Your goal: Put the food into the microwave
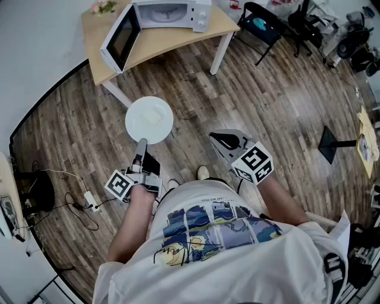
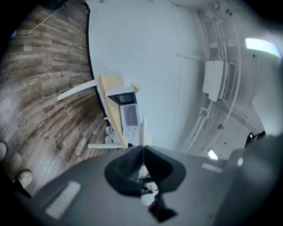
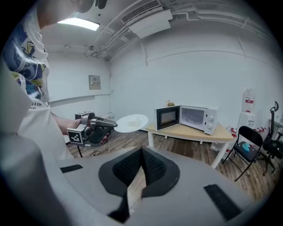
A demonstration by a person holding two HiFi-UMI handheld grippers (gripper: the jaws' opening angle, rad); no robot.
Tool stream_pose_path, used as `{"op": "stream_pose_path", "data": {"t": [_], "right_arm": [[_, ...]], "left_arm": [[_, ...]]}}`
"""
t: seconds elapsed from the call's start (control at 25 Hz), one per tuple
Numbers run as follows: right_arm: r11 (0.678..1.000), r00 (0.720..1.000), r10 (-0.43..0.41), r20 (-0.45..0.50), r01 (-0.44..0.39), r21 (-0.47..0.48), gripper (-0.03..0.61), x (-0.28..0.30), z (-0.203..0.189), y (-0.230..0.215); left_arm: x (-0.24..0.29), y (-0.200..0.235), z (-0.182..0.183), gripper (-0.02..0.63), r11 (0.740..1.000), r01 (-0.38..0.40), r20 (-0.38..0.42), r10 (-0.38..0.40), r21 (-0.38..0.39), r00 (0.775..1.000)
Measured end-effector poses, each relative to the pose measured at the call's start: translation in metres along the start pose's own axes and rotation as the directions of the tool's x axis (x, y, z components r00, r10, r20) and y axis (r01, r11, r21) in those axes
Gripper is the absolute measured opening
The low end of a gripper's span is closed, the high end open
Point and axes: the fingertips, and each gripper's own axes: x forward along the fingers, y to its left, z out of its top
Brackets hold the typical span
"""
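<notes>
A round white plate (image 1: 149, 120) carries a pale piece of food (image 1: 153, 117) and hangs level above the wood floor. My left gripper (image 1: 141, 146) is shut on its near rim; in the left gripper view the plate (image 2: 142, 129) shows edge-on as a thin white line between the jaws. The white microwave (image 1: 169, 13) stands on a wooden table (image 1: 154, 43) ahead, its door (image 1: 122, 37) swung wide open. My right gripper (image 1: 224, 141) is shut and empty, held to the right of the plate. From the right gripper view the plate (image 3: 129, 122) and microwave (image 3: 194, 118) lie ahead.
A black folding chair with a blue seat (image 1: 258, 22) stands right of the table. A black stand base (image 1: 335, 142) sits on the floor at right. Cables and a power strip (image 1: 89, 199) lie on the floor at left. White table legs (image 1: 218, 54) reach the floor.
</notes>
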Motion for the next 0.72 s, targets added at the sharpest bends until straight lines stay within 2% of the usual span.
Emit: {"op": "stream_pose_path", "data": {"t": [0.24,0.48,0.72], "right_arm": [[1.0,1.0,0.019,0.01,-0.019,-0.012,0.006,-0.029,-0.014,-0.043],[0.999,0.999,0.053,-0.011,-0.053,0.005,0.006,-0.039,-0.036,-0.076],[0.998,1.0,0.01,-0.014,-0.009,0.067,0.008,-0.018,-0.035,-0.121]], "left_arm": [[0.032,-0.005,-0.037,0.015,1.0,-0.001,0.04,0.001,0.0,0.999],[0.064,-0.006,-0.055,0.015,1.0,-0.01,0.074,0.011,-0.013,0.997],[0.108,0.006,-0.041,0.015,1.0,-0.022,0.046,0.022,-0.008,0.999]]}}
